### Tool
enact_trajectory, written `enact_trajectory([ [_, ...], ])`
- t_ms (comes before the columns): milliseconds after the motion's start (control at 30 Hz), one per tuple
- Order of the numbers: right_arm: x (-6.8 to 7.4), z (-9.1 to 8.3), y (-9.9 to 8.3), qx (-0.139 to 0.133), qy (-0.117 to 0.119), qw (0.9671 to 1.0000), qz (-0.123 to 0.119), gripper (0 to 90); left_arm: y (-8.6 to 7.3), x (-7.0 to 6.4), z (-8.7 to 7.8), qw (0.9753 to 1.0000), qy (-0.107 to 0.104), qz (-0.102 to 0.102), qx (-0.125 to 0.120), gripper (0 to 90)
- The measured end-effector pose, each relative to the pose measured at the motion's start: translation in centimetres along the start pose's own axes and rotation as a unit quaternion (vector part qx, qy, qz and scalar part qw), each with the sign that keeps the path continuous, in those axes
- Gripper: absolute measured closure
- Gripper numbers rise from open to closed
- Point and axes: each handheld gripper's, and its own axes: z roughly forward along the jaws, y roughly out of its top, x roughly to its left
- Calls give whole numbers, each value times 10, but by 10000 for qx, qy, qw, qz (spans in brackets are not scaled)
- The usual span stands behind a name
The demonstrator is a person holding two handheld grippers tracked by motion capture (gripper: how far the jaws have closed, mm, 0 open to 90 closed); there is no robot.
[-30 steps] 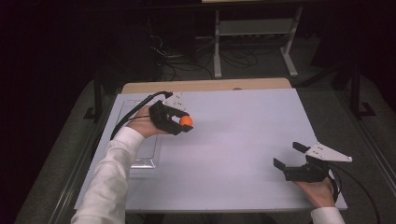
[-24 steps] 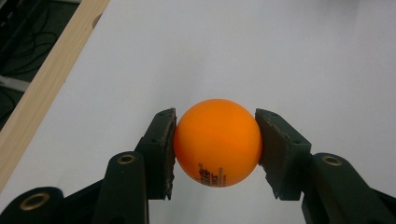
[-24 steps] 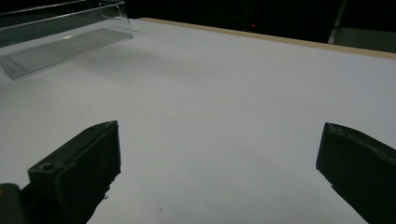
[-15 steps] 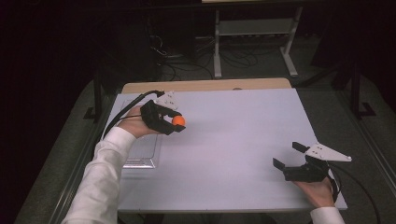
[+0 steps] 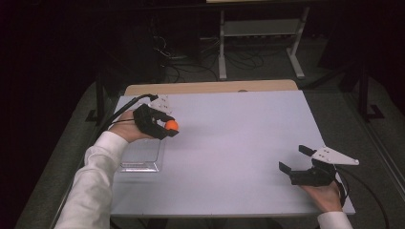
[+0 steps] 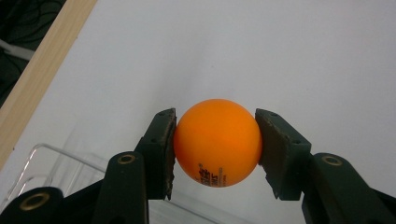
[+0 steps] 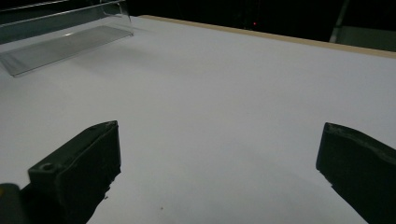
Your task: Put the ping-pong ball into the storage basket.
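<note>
Orange and glossy, a small plastic table-tennis ball [image 6: 217, 142] sits pinched between the two black jaws of the left tool [image 5: 167, 128], one pad pressed to each side of it and the printed lettering turned toward the bottom of the left gripper view. In the high view the ball [image 5: 172, 125] shows at the left of the frame, held at the inner edge of the white bench [image 5: 239, 143], with the person's white sleeve [image 5: 95, 181] reaching up from the lower left corner. Directly below the clamped ball in that frame, and slightly left of it, lies a clear, shallow plastic tray [image 5: 141, 160]; its transparent wall [image 6: 56, 154] also shows under the jaws at the lower left of the left gripper view. That is the relation that counts: the tray is just beside and toward the bottom of the frame from the ball, so a short pull back and down would likely carry the ball over it. The left hand is plainly the nearer one. The right tool [image 5: 293, 162] rests well apart at the lower right of the high view, its jaws spread wide with nothing between them, over bare bench, the tray [image 7: 65, 42] far off at the upper left of the right gripper view.
</note>
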Motion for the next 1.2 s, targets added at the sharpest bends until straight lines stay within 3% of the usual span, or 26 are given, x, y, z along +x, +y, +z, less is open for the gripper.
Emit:
enact_trajectory([
  [600, 0, 0, 0, 5, -8, 10000, -17, 0, -16, 5, -17, 9997, 70, -154, 166, 505],
  [1200, 0, 1, 0, 58, -4, 10000, -20, 0, -30, 11, -30, 9983, 159, -268, 485, 505],
])
